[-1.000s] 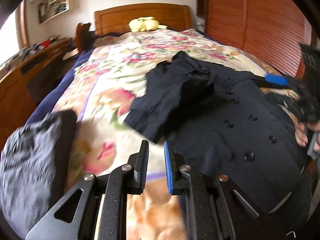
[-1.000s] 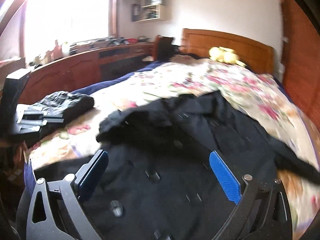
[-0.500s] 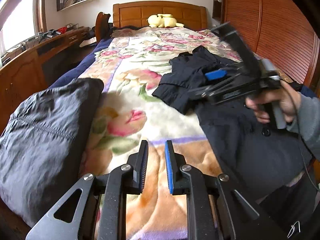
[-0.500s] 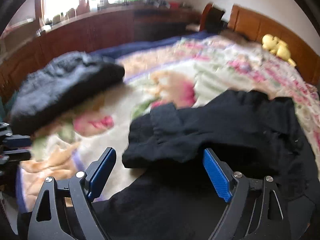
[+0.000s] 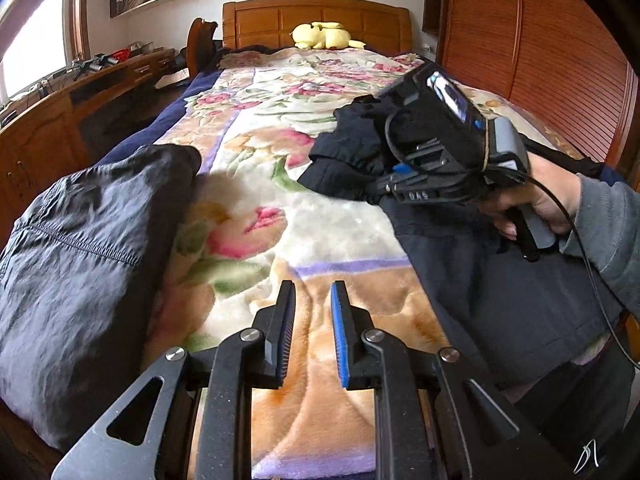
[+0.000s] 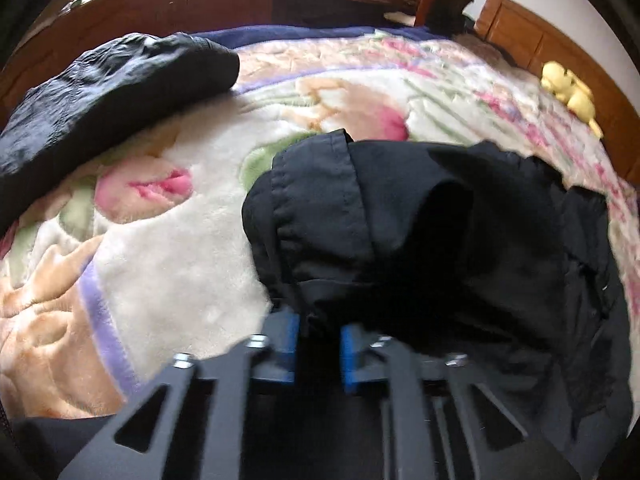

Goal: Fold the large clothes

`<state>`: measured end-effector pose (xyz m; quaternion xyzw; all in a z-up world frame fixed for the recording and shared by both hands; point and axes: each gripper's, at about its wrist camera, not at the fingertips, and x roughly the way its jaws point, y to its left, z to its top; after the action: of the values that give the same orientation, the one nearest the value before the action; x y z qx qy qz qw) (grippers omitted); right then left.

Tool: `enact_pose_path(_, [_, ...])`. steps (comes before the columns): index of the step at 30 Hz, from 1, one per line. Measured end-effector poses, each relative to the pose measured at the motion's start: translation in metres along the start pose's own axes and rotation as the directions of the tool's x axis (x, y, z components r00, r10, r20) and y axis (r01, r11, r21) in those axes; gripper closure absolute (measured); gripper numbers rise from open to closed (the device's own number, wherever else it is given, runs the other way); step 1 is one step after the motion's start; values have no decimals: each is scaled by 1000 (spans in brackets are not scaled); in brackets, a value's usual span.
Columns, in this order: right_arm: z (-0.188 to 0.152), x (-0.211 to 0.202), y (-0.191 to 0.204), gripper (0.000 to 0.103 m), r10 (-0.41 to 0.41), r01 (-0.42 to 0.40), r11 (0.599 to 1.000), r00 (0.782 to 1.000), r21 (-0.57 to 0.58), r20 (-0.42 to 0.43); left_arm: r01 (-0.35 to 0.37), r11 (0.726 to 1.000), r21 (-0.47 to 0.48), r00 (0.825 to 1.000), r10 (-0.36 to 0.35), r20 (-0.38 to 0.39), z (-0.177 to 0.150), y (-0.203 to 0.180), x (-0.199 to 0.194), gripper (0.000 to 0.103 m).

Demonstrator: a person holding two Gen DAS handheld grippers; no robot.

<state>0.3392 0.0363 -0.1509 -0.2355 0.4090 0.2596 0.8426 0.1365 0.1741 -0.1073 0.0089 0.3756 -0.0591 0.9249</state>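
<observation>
A black buttoned coat (image 5: 480, 280) lies spread on the floral blanket (image 5: 260, 120), its sleeve (image 5: 344, 160) bunched toward the middle of the bed. My right gripper (image 6: 318, 320) is closing on the sleeve's edge (image 6: 320, 200), with black fabric pinched between the blue pads. In the left wrist view the right gripper (image 5: 384, 176) is held by a hand (image 5: 536, 200) over the sleeve. My left gripper (image 5: 313, 292) hovers above bare blanket left of the coat's hem, its jaws a narrow gap apart with nothing between them.
A folded dark grey jacket (image 5: 80, 260) sits on the bed's left side, also in the right wrist view as the grey jacket (image 6: 112, 84). A yellow plush toy (image 5: 320, 36) rests by the headboard (image 5: 316, 12). A wooden desk (image 5: 40, 128) runs along the left, a slatted wardrobe (image 5: 540, 60) along the right.
The right gripper swept from over the coat's body down to the sleeve, and its wide jaws came together on the fabric. The left gripper drifted left and a little lower, then held still.
</observation>
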Motion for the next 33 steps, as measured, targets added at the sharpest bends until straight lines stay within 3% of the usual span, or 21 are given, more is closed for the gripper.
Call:
enact_pose_path(4, [-8, -51, -23, 95, 0, -18, 993, 988, 113, 153, 12, 1000, 15, 1000, -12, 15, 7, -13, -5, 84])
enact_pose_path(7, [-26, -103, -51, 95, -15, -47, 976, 960, 213, 280, 29, 999, 25, 999, -29, 24, 13, -27, -6, 84])
enact_pose_path(11, [-76, -165, -85, 95, -96, -45, 933, 925, 357, 367, 60, 997, 53, 997, -62, 43, 22, -54, -8, 84])
enact_pose_path(14, [-116, -188, -101, 95, -141, -30, 899, 924, 437, 354, 82, 994, 72, 995, -85, 46, 28, -75, -8, 84])
enact_pose_path(19, [-165, -200, -109, 95, -236, 62, 859, 928, 508, 287, 99, 991, 94, 993, -104, 49, 37, -107, -5, 84])
enact_pose_path(23, [-197, -207, -111, 95, -252, 62, 822, 931, 566, 265, 100, 992, 80, 993, -105, 56, 41, -122, -6, 84])
enact_pose_path(26, [-222, -216, -107, 95, -200, 16, 805, 948, 592, 247, 97, 993, 73, 993, -102, 65, 40, -131, -7, 84])
enact_pose_path(30, [-242, -203, -92, 87, -165, 33, 810, 971, 586, 172, 117, 992, 48, 992, -119, 50, 40, -140, 0, 84])
enact_pose_path(33, [-251, -197, -79, 71, -171, 63, 819, 976, 571, 138, 112, 993, 34, 992, -113, 50, 40, -146, 5, 84])
